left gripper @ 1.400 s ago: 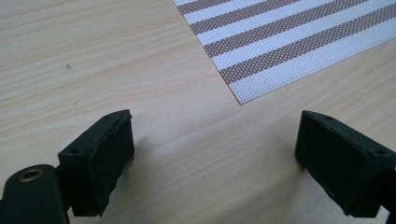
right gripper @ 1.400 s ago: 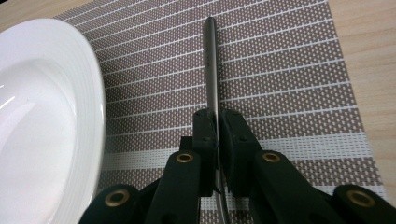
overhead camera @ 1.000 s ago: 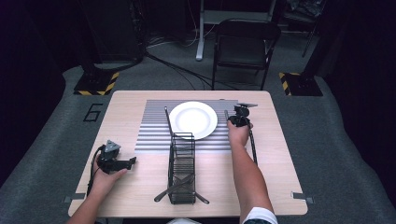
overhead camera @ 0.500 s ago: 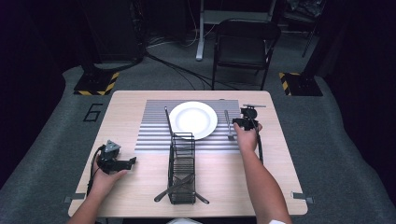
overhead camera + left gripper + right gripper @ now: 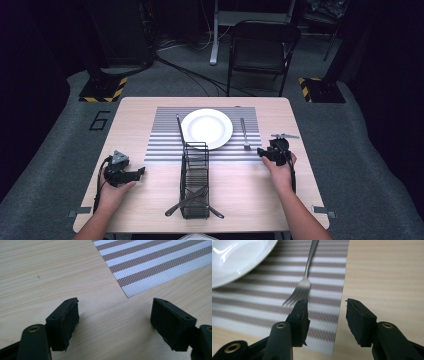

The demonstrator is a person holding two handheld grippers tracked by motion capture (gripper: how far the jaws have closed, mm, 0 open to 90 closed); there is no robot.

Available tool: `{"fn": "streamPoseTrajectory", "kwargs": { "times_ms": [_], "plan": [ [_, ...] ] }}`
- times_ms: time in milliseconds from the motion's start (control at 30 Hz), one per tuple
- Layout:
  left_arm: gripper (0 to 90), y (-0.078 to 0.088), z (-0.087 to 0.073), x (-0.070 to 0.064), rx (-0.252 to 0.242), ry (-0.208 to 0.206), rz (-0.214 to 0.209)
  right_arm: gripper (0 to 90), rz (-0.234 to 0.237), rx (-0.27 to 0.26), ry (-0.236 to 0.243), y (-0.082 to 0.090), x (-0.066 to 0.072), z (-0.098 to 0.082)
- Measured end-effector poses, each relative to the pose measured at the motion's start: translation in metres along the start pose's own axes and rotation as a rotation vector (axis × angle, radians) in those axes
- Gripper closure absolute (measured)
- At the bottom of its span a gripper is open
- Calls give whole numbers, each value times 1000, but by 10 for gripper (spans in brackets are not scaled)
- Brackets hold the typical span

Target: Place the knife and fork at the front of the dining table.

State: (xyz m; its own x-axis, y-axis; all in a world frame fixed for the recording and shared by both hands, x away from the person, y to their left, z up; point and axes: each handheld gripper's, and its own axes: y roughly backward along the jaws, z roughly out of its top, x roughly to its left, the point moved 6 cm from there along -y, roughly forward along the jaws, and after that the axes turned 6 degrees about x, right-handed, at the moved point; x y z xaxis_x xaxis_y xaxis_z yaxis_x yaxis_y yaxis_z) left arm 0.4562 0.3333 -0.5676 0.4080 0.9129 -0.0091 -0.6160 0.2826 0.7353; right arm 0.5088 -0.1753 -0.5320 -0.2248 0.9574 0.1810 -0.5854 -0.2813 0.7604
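Observation:
A silver fork [image 5: 244, 134] lies on the striped placemat [image 5: 165, 145], just right of the white plate [image 5: 206, 128]. My right gripper [image 5: 260, 151] hovers near the mat's right edge, close to the tines of the fork [image 5: 305, 282]. The right gripper [image 5: 325, 315] is open; its jaws have just been opening, with nothing between them. My left gripper [image 5: 142, 171] rests low over bare wood at the table's near left. The left gripper [image 5: 115, 315] is open and has just been closing a little, with nothing in it. The placemat corner [image 5: 155, 267] lies ahead of it.
A black wire cutlery caddy [image 5: 195, 180] with utensils in it stands at the table's front middle. A dark utensil [image 5: 178, 129] lies left of the plate. The wooden table [image 5: 240, 200] has bare wood at both sides. A folding chair [image 5: 262, 50] stands behind the table.
My right gripper has drawn back from beside the plate toward the near right and has opened. The fork stays on the mat. The left hand has kept still.

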Motion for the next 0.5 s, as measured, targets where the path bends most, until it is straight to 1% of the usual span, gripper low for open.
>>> {"fn": "streamPoseTrajectory", "kwargs": {
  "times_ms": [33, 67, 100, 133, 167, 267, 333, 367, 433, 467, 500],
  "plan": [
    [274, 0, 0, 0, -1, 0, -1, 503, 11, 10, 7, 0, 3, -9],
    [274, 0, 0, -1, -7, 2, 0, 503, 11, 10, 7, 0, 3, -9],
    [288, 1, 0, -1, -11, 3, 0, 500, 15, 11, 16, 1, 6, -14],
    [310, 1, 0, -1, -12, 5, 1, 485, 17, 12, 60, 1, 11, -22],
    [310, 1, 0, -1, -12, 4, 1, 485, 17, 12, 60, 1, 11, -22],
    [344, 2, 0, -2, -12, 10, 1, 464, 24, -6, 143, -2, 21, -29],
    [348, 2, 0, -3, -13, 15, 0, 454, 38, -5, 176, -4, 28, -33],
    [355, 2, 0, -4, -15, 22, -1, 454, 42, -7, 190, -6, 30, -34],
    [416, 4, 1, -5, -5, 37, -13, 444, 69, -5, 212, -7, 39, -38],
    [421, 4, 1, -5, -5, 37, -13, 444, 69, -5, 212, -7, 39, -38],
    [421, 5, 1, -6, -1, 44, -19, 442, 66, -11, 231, -7, 41, -38]
  ]
}}
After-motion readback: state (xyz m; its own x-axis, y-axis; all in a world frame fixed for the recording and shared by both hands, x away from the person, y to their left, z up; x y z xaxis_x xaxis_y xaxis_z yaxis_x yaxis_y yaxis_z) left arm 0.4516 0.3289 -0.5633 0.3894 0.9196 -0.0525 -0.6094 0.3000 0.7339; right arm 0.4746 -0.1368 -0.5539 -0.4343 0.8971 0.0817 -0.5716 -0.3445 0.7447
